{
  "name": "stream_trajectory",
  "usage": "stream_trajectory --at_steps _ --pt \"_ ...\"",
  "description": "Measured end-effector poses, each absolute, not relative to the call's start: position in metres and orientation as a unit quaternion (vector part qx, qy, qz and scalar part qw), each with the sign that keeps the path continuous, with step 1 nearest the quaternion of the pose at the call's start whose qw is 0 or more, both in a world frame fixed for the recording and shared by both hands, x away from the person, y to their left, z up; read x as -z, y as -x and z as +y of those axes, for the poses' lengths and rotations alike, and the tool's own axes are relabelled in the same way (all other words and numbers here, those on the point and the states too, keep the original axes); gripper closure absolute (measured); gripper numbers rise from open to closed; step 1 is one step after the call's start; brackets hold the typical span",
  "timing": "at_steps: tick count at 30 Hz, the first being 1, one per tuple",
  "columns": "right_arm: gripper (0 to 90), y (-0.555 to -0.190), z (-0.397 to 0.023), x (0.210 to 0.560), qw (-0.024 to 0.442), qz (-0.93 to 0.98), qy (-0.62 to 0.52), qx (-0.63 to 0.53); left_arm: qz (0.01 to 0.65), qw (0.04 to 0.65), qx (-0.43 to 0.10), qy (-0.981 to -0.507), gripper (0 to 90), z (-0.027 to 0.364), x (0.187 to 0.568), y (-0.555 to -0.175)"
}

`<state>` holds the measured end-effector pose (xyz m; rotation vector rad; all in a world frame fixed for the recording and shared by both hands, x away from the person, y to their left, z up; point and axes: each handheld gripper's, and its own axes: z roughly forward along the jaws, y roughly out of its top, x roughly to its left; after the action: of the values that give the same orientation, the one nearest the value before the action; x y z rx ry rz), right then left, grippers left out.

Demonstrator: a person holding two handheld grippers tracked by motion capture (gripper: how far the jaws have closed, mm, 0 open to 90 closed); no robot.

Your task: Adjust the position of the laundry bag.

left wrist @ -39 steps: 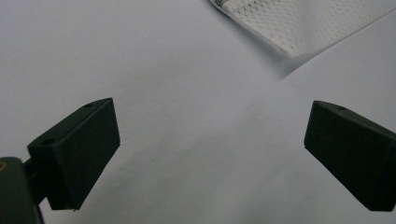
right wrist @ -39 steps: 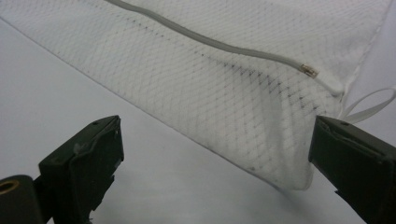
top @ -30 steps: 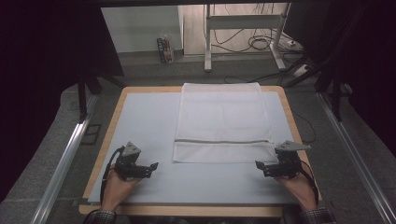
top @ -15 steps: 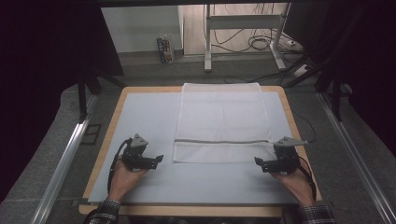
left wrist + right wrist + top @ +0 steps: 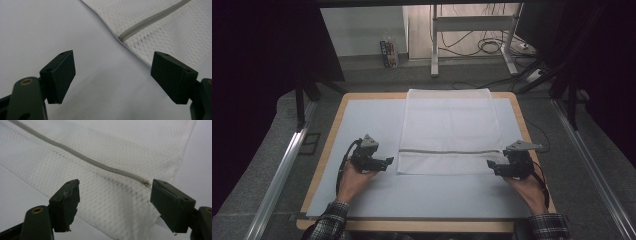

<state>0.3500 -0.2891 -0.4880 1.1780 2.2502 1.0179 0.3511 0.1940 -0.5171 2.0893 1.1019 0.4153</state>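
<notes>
While the white mesh bag [image 5: 447, 131] lies flat on the pale surface [image 5: 362, 120], its grey zipper [image 5: 450, 150] running across near your edge, your left claw [image 5: 387, 162] sits just beside its near left corner, your right claw [image 5: 491, 167] at the near right corner; both have just been closing, still released, pressing nothing

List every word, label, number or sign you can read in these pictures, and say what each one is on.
None can be read.
The small box on the floor beyond the table carries print, too small and blurred to read.
The white mesh bag and both grippers show no lettering.
</notes>
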Motion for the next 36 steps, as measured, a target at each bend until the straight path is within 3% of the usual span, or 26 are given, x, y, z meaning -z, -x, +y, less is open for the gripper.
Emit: stream_trajectory --at_steps 7,22,28,36 --pt "39.3 -0.364 -0.293 0.483 0.211 0.810 -0.419 -0.351 0.424 0.378 -0.153 -0.809 29.1 0.190 0.512 -0.363" --pt "51.8 -0.391 -0.301 0.481 0.225 0.809 -0.432 -0.329 0.411 0.368 -0.147 -0.821 48.8 0.165 0.511 -0.392" --pt "64.6 -0.402 -0.306 0.480 0.242 0.805 -0.440 -0.316 0.421 0.370 -0.148 -0.815 55.4 0.157 0.517 -0.404" --pt "64.0 -0.419 -0.305 0.490 0.242 0.803 -0.451 -0.304 0.440 0.361 -0.154 -0.808 56.6 0.154 0.526 -0.414"
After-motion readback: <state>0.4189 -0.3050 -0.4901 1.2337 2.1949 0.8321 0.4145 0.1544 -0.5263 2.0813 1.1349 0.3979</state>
